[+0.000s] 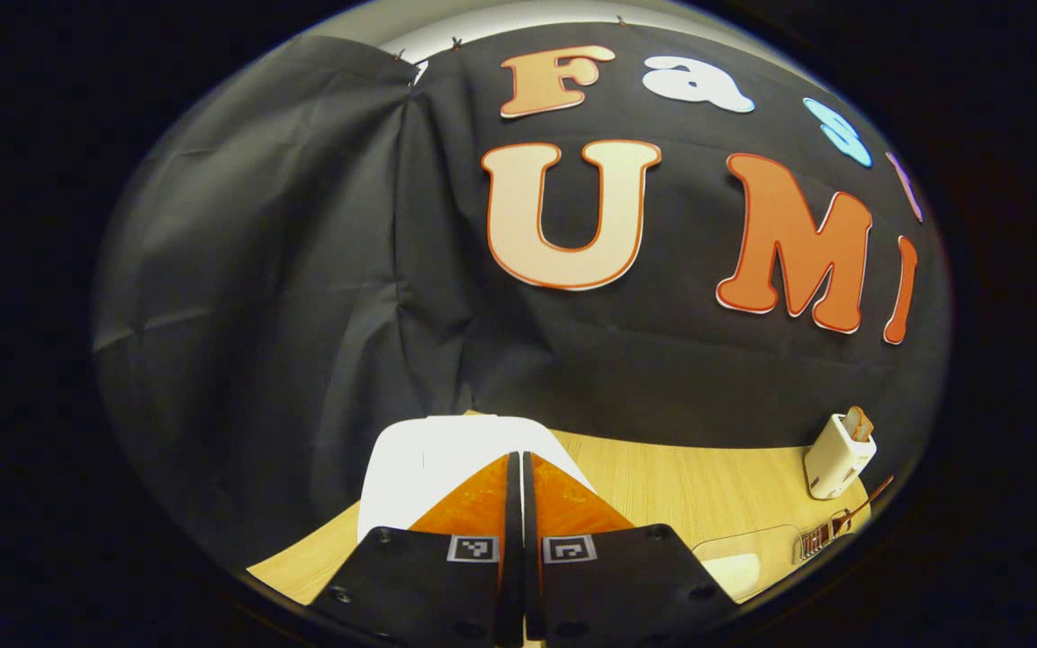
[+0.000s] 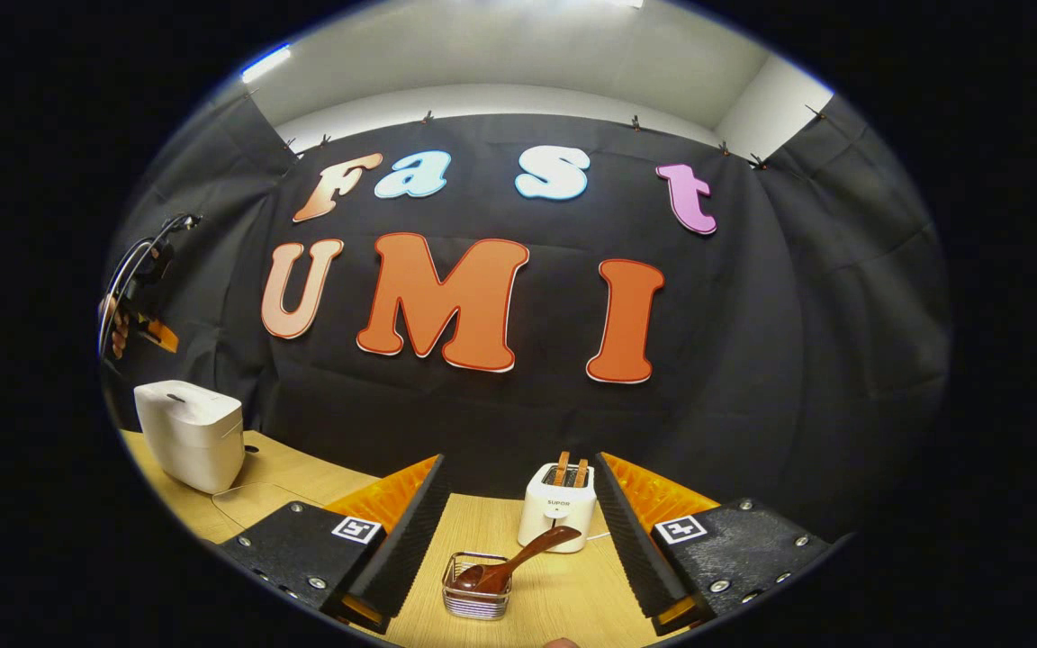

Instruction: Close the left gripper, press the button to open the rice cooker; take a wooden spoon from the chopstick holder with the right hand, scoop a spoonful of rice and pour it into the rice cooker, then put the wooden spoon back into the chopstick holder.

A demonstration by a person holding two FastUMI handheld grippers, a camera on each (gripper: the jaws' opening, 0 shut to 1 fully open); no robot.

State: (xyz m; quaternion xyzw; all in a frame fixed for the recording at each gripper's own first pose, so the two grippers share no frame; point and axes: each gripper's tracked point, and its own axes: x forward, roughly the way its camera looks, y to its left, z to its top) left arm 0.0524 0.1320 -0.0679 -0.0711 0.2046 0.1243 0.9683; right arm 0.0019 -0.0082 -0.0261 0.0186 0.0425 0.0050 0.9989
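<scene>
The white rice cooker (image 1: 428, 463) stands lid down just beyond my left gripper (image 1: 518, 455), whose fingers are shut together with nothing between them, a little above the cooker's top. In the right gripper view the cooker (image 2: 190, 432) sits at the far left of the table, and a hand holds the left gripper (image 2: 154, 333) above it. My right gripper (image 2: 519, 459) is open and empty. Below and between its fingers stands the wire chopstick holder (image 2: 478, 587), with the wooden spoon (image 2: 518, 556) leaning out to the right. The holder (image 1: 817, 542) also sits at the right of the left gripper view.
A white toaster (image 2: 557, 506) with two slices in it stands behind the holder, near the black cloth wall; it (image 1: 838, 457) is also at the right of the left gripper view. A clear container (image 1: 734, 558) with white rice lies on the wooden table (image 2: 563, 598) beside the cooker.
</scene>
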